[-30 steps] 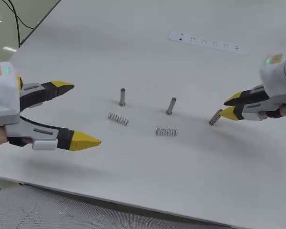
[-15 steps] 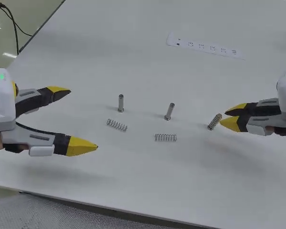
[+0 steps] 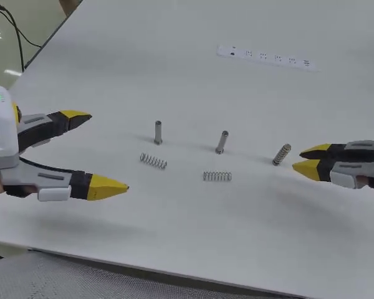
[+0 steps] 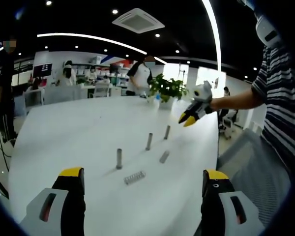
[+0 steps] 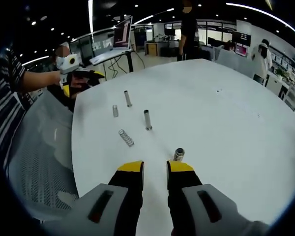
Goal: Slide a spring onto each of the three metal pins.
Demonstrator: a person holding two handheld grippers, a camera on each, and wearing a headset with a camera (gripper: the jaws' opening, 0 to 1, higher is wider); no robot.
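Spring count, judged: one of three seated. The sprung pin (image 3: pixel 282 154) stands towards the workbench's (image 3: pixel 193 243) right edge. My right gripper (image 3: pixel 306 159) hangs just beside it, jaws nearly together with a narrow gap, gripping nothing and clear of the pin. The middle pin (image 3: pixel 222 142) and left pin (image 3: pixel 158 132) are bare. The middle spring (image 3: pixel 217 177) and left spring (image 3: pixel 153 161) lie flat on the near-edge side of them. My left gripper (image 3: pixel 96 151) is spread wide, empty, aimed at the left spring, probably to take it.
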